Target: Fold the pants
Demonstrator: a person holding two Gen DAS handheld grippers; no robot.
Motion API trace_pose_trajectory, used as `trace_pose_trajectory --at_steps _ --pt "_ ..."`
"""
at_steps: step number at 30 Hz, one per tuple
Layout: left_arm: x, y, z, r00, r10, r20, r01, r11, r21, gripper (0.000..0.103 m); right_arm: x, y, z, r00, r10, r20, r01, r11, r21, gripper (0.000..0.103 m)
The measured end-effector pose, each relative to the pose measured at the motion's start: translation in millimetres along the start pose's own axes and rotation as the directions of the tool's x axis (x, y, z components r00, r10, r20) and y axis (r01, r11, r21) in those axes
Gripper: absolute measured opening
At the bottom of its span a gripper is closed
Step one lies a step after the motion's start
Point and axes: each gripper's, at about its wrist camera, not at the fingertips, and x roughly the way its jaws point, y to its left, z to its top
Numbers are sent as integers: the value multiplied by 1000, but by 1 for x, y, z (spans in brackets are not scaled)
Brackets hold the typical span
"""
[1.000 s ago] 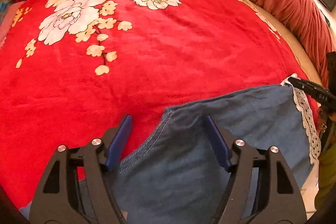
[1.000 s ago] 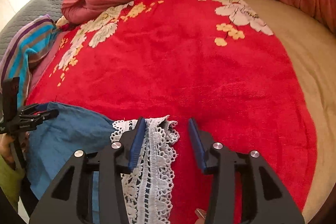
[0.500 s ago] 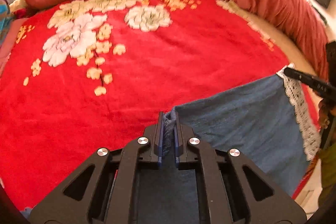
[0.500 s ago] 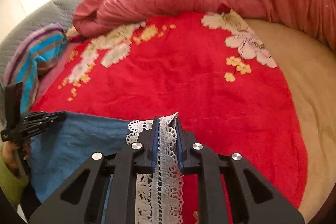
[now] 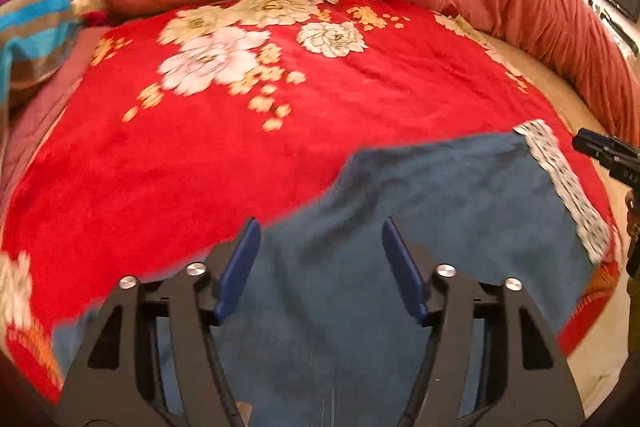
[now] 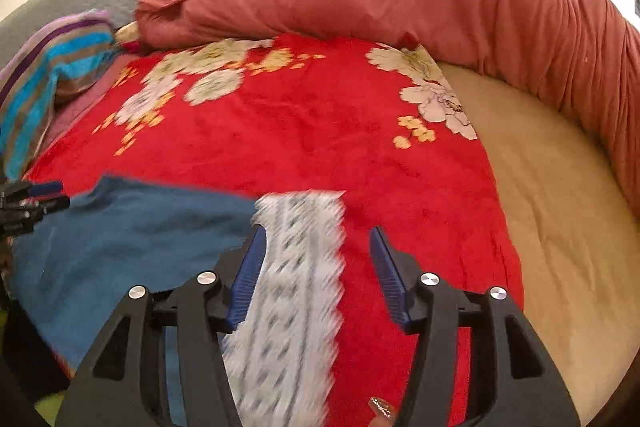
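- Pants (image 5: 420, 227): blue, flat on red blanket (image 5: 200, 167), long axis running left gripper (image 5: 318, 267) to right gripper (image 6: 316, 275)
- Lace hem (image 6: 296, 267): beneath right gripper
- Both jaws: just opened, apart, apparently gripping nothing

Bright daylight floods in from behind the bed, blowing out the top of both my views. Fisheye bends the edges into dark corners. Motion blur smears the lace trim (image 6: 296, 291) and the flowers.
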Motion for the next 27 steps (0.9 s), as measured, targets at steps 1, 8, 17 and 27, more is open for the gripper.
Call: trace_pose_trajectory --at_steps 1,8,17,27 --pt "-11 2 -12 1000 -10 4 10 1000 -2 64 -7 7 -6 1000 10 -2 -10 1000 -18 54" --pt "-20 26 -69 968 235 -86 -234 972 27 83 -9 71 -44 988 55 -145 -76 986 -145 63" --pt "-18 70 -78 983 134 -129 -144 987 -71 78 -2 49 -67 944 -149 -294 110 983 -145 66" --pt "-47 32 -72 988 146 -48 -145 989 39 78 -40 48 -64 985 -68 -156 58 996 -73 68"
